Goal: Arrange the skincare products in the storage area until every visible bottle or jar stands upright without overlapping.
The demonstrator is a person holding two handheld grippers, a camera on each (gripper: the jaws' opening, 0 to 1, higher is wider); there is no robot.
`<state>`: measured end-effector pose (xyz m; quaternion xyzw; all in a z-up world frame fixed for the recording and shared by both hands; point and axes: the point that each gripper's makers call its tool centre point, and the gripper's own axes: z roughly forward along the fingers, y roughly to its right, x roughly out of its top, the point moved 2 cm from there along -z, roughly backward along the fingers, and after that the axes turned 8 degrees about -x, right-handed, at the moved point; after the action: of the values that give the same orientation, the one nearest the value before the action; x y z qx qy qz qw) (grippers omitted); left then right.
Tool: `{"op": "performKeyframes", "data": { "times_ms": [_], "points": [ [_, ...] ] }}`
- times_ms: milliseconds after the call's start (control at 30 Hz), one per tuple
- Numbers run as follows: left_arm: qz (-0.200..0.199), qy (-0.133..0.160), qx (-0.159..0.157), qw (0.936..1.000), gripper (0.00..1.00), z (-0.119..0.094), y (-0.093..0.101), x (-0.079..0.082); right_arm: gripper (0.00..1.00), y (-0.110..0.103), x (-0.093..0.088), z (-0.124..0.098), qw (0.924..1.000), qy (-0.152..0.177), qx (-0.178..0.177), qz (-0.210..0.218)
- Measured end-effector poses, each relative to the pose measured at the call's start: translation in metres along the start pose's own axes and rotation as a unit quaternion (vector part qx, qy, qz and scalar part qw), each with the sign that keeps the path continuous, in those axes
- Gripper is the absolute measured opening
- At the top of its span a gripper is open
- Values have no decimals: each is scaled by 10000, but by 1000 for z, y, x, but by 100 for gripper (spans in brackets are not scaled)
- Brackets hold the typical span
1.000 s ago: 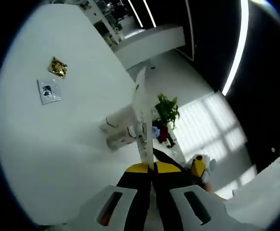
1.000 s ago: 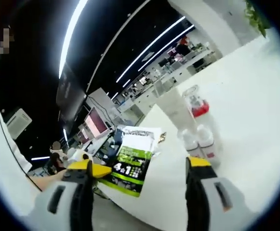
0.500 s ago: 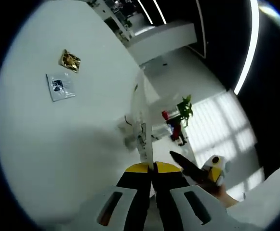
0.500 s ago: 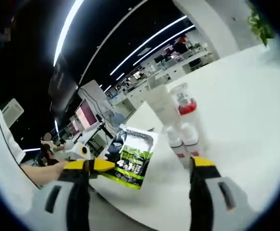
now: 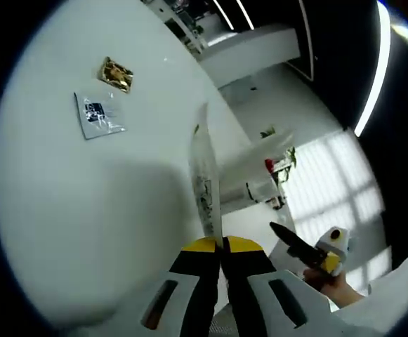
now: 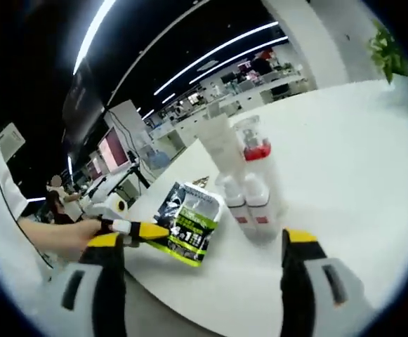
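My left gripper [image 5: 222, 246] is shut on a flat pouch [image 5: 205, 182], seen edge-on above the white table [image 5: 70, 210]. In the right gripper view the same green and black pouch [image 6: 189, 228] hangs from the left gripper [image 6: 144, 230] at the table's near edge, just left of the bottles. A white tube [image 6: 221, 147], a clear bottle with a red band [image 6: 253, 151] and two small white bottles [image 6: 247, 203] stand upright in a tight group. My right gripper [image 6: 204, 242] is open, with nothing between its jaws, in front of that group.
A gold sachet [image 5: 115, 74] and a silver sachet [image 5: 100, 116] lie flat on the far part of the table. The right gripper [image 5: 309, 251] and a hand show beyond the table edge. A green plant [image 6: 390, 53] stands at the far right. Office desks lie behind.
The left gripper has carried the pouch down and nearer to the bottle group. Both views have shifted with the hands. The right gripper has stayed open.
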<state>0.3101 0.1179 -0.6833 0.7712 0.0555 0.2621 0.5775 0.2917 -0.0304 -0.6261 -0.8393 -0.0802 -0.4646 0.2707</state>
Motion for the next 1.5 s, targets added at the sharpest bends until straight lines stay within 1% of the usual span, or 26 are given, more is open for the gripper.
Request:
{"op": "performKeyframes", "data": {
  "times_ms": [133, 267, 367, 500, 700, 833, 967, 1033, 1133, 1200, 1267, 1333, 1400, 1433, 1467, 1500],
  "points": [
    [-18, -37, 88, 10000, 0, 4, -7, -2, 95, 6, -2, -1, 9999, -64, -115, -108],
    [-25, -69, 122, 9999, 0, 7, -11, -4, 96, 13, -2, -3, 9991, -150, -232, -323],
    [33, -133, 228, 9996, 0, 8, -16, -5, 97, 17, -1, -4, 9982, -197, -305, -478],
    [43, -150, 476, 9987, 0, 8, -25, -6, 97, 21, 0, -6, 9980, -200, -359, -470],
    [284, -267, 809, 9960, 0, 9, -36, -8, 97, 24, -4, -7, 9976, -261, -424, -490],
    [491, -332, 937, 9938, 0, 9, -39, -8, 98, 25, -6, -7, 9972, -303, -444, -529],
    [891, -525, 1197, 9874, 3, 8, -45, -9, 98, 25, -7, -6, 9973, -311, -446, -502],
    [1038, -611, 1283, 9844, 5, 8, -46, -10, 98, 25, -7, -6, 9973, -314, -444, -494],
    [1209, -654, 1324, 9816, 6, 8, -43, -9, 98, 24, -6, -5, 9975, -302, -435, -474],
    [1408, -710, 1386, 9777, 7, 8, -42, -7, 98, 24, -6, -5, 9976, -288, -432, -447],
    [1656, -825, 1441, 9721, 9, 7, -41, -7, 98, 24, -6, -5, 9976, -297, -430, -446],
    [1978, -959, 1491, 9641, 11, 7, -40, -7, 98, 24, -6, -5, 9976, -306, -424, -450],
    [2329, -1101, 1577, 9533, 13, 5, -39, -7, 98, 24, -6, -5, 9977, -306, -420, -438],
    [2528, -1170, 1624, 9466, 15, 5, -38, -7, 98, 24, -6, -5, 9977, -304, -418, -433],
    [2631, -1220, 1675, 9423, 16, 4, -37, -7, 98, 24, -6, -5, 9977, -304, -419, -433],
    [2777, -1291, 1741, 9359, 17, 3, -37, -7, 97, 24, -6, -5, 9977, -306, -420, -433]
  ]
}}
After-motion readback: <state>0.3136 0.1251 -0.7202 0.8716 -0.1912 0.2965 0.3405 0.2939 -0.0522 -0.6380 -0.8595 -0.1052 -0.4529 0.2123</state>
